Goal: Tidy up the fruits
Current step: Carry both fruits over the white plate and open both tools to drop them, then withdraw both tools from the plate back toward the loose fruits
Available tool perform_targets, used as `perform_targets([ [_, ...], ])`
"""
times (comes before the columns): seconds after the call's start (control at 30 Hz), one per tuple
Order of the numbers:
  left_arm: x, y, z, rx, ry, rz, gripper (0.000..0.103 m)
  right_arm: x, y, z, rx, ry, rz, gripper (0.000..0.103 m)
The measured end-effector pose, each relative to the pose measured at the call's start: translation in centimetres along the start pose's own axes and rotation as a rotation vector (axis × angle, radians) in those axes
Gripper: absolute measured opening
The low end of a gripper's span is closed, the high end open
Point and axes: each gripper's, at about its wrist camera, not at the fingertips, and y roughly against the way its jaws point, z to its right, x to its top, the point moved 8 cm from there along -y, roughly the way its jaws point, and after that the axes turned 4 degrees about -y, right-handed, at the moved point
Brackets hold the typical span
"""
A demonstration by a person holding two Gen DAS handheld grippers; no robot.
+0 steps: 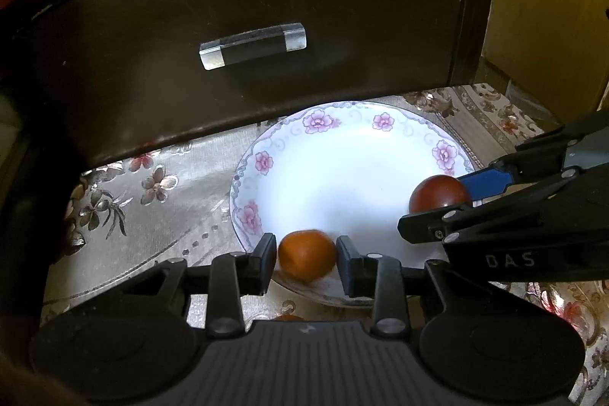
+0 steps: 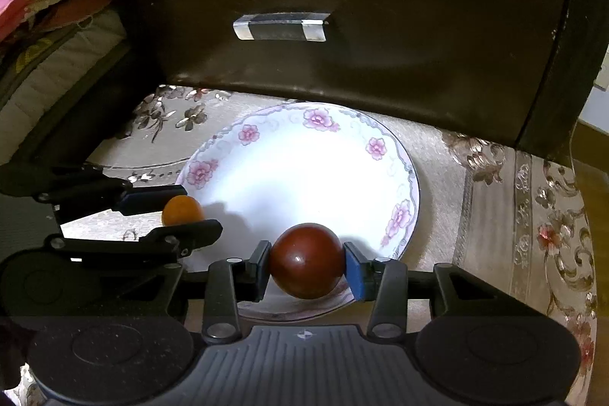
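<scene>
The left gripper (image 1: 306, 259) has its fingers around a small orange fruit (image 1: 307, 255) at the near rim of the white floral plate (image 1: 342, 155), the fruit slightly blurred and a thin gap visible at each pad. The right gripper (image 2: 306, 263) pinches a dark red round fruit (image 2: 306, 259) over the plate's near edge. The plate sits on a flower-patterned cloth (image 2: 495, 215) on the worktop, just before a dark drawer front (image 1: 228, 25) with a handle (image 1: 253, 45).
</scene>
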Motion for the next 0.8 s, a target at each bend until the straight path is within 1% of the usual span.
perform_targets([
  [0.17, 0.1, 0.6, -0.3, 0.005, 0.008, 0.006, 0.042, -0.1, -0.1, 0.1, -0.004, -0.003, 0.001, 0.04],
  [0.3, 0.0, 1.6, -0.4, -0.002, 0.015, 0.019, 0.046, 0.3, 0.4, 0.0, -0.007, 0.002, 0.032, 0.045],
  [0.4, -0.3, 2.7, -0.2, -0.009, 0.016, 0.031, 0.046, 0.7, 1.1, 0.0, -0.001, -0.004, 0.054, 0.047],
  [0.57, -1.8, 4.8, -0.2, -0.015, 0.046, 0.032, 0.046, 0.4, 2.1, -0.5, 0.001, -0.008, 0.063, 0.047],
  [0.8, -4.4, 7.9, -0.7, -0.007, 0.104, 0.022, 0.047, -1.2, 4.2, -2.7, 0.019, 0.021, 0.058, 0.05],
])
